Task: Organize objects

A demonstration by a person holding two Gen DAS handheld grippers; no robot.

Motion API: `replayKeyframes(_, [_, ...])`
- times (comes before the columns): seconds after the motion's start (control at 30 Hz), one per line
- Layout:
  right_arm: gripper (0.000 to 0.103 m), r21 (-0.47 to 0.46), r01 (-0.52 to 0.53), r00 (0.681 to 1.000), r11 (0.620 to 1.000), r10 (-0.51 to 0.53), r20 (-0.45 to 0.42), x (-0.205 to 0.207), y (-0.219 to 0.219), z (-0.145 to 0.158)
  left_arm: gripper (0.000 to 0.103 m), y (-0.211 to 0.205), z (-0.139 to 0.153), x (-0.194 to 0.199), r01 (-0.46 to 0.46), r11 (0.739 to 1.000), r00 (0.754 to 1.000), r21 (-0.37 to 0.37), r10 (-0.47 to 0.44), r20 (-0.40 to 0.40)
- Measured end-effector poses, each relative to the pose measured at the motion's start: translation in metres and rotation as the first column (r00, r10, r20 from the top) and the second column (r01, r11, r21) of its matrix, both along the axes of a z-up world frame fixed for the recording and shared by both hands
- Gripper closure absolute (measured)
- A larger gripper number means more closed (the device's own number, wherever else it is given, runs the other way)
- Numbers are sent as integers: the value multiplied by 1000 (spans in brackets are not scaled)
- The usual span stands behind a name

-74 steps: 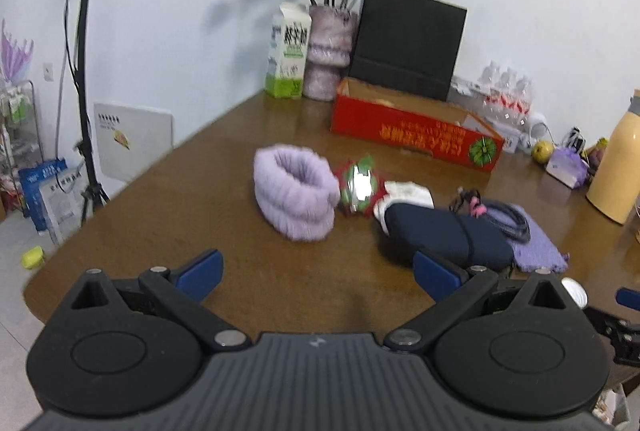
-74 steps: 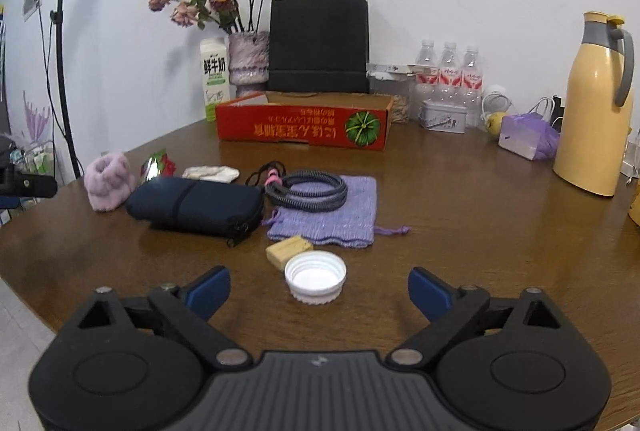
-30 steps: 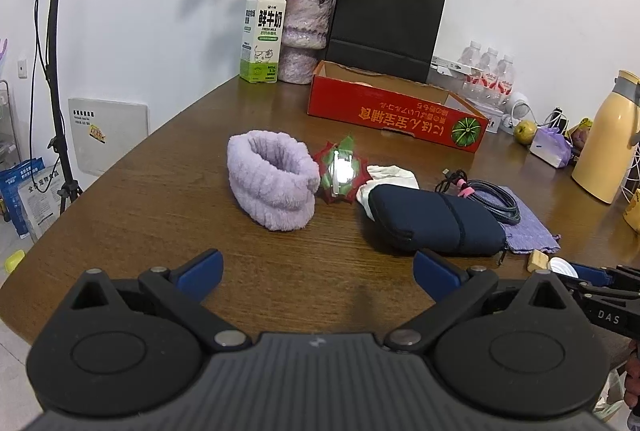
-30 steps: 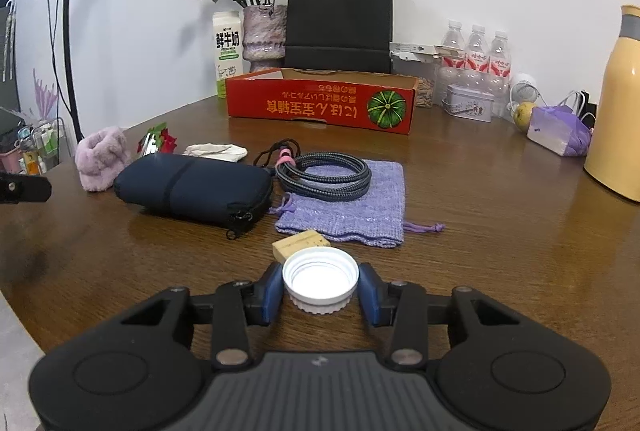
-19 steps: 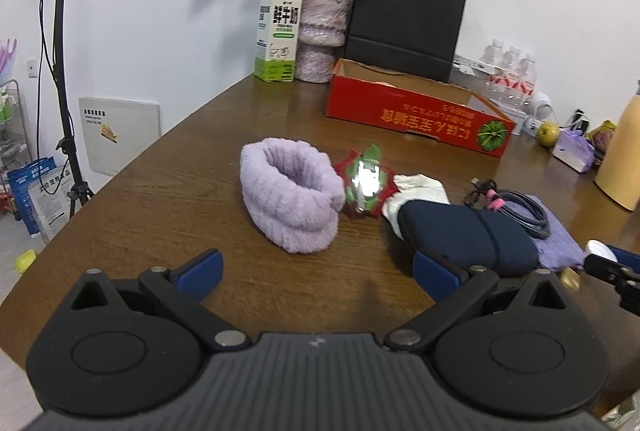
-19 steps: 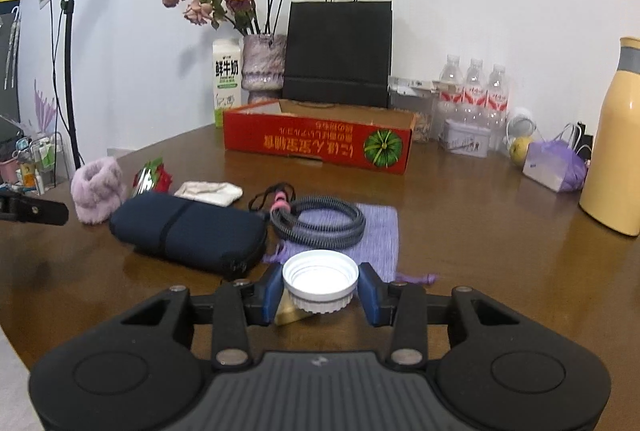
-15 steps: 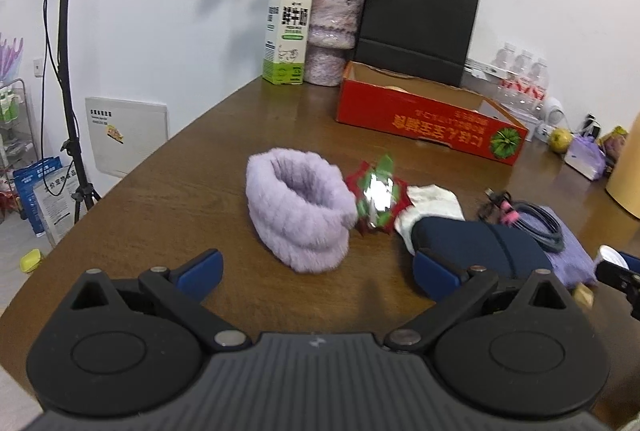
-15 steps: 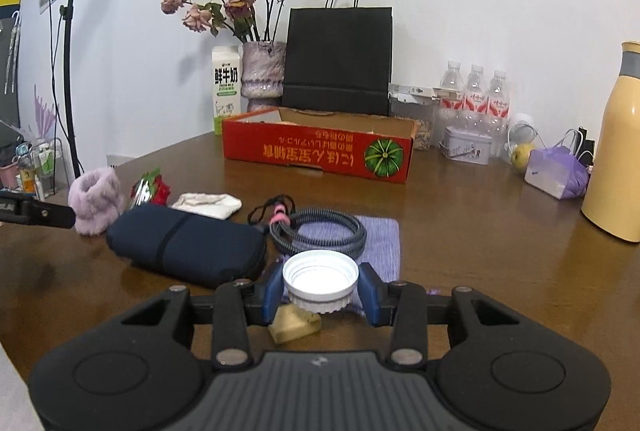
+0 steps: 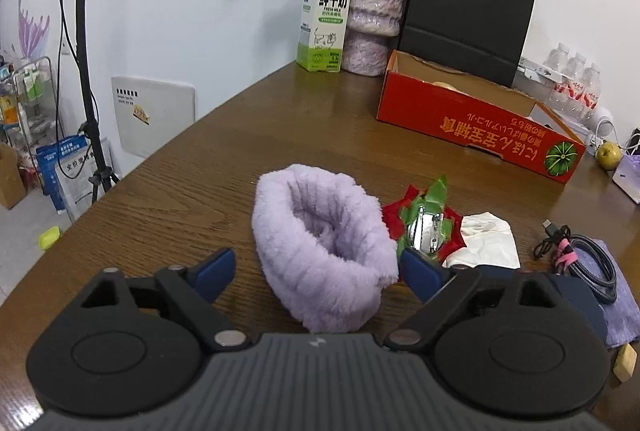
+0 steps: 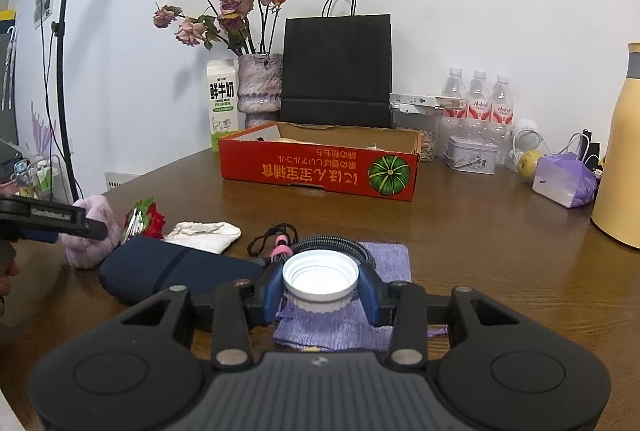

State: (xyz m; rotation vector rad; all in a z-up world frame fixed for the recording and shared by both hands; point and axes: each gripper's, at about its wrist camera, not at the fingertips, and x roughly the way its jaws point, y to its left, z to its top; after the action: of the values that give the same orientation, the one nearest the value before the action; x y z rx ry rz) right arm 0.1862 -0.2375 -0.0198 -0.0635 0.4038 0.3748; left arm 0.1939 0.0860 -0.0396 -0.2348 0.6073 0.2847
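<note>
My right gripper (image 10: 320, 291) is shut on a white bottle cap (image 10: 320, 275) and holds it above the table, over a purple cloth pouch (image 10: 352, 323). My left gripper (image 9: 320, 271) is open, its fingers on either side of a fluffy lilac headband (image 9: 324, 247); it also shows at the left of the right wrist view (image 10: 94, 231). A red-and-green foil flower (image 9: 424, 223), a white cloth (image 9: 486, 243), a navy zip pouch (image 10: 176, 269) and a coiled cable (image 9: 588, 263) lie beside it. A red cardboard box (image 10: 320, 167) stands open behind.
A milk carton (image 10: 221, 99), flower vase (image 10: 258, 87), black paper bag (image 10: 336, 71), water bottles (image 10: 478, 103), metal tin (image 10: 470, 155) and yellow thermos (image 10: 620, 151) line the back and right. A small wooden block (image 9: 626, 367) lies by the table's near edge.
My right gripper closed on the bottle cap and lifted it off the table, toward the box. My left gripper moved forward until its open fingers flank the lilac headband.
</note>
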Motion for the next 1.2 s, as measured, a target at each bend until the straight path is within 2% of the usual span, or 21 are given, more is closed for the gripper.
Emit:
replayKeyframes(0.1, [64,-1,2,1000,1000,-2,-2,2,1,0,34,2,-2,6,13,1000,1000,-27,-13,-5])
replayKeyframes(0.17, [64,0,4,1000,1000,-4,-2,3,2,0,68,5,-4,8,20,999,1000,-48,-20,-8])
replayKeyframes(0.2, [64,1,5,1000,1000,-5,-1,4,2,1,72,7,-3,8,25,998,1000,-63,-25,-3])
replayKeyframes(0.5, [64,8,8,1000,1000,-8,1,8,2,4,73,19,8,-7,31,999,998,-42,-29,58])
replayKeyframes(0.73, [64,10,-3,1000,1000,2,22,11,7,13,73,12,34,-13,69,998,990,7,-69,126])
replayKeyframes(1.0, [64,33,-24,997,999,22,71,22,21,35,72,-7,69,0,118,990,973,75,-131,191])
replayKeyframes(1.2, [64,41,-46,991,998,40,131,37,35,59,71,-22,94,21,147,985,957,88,-164,240])
